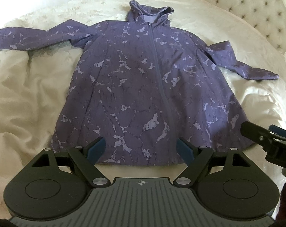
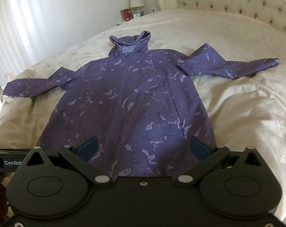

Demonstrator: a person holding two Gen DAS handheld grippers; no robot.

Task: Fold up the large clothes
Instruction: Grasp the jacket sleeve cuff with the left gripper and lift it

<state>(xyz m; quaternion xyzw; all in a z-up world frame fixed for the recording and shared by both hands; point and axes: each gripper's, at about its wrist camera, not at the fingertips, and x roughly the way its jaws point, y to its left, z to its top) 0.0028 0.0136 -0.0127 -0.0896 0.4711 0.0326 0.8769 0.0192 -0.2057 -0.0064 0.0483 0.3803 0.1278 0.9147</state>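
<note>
Jacket (image 1: pixel 143 87) lies unfolded; left gripper (image 1: pixel 141 147) and right gripper (image 2: pixel 143 147) are spread above its hem, so thin slippery cloth could be missed or bunched

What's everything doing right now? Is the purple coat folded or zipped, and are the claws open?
Purple coat: spread flat on the bed, front up, not folded yet.
Zipper: closed all the way up.
Hood: lying open at the top.
Sleeves: both stretched out to the sides.
Left claw: open, holding nothing, above the coat's hem.
Right claw: open, holding nothing.
Bed cover: rumpled.
</note>
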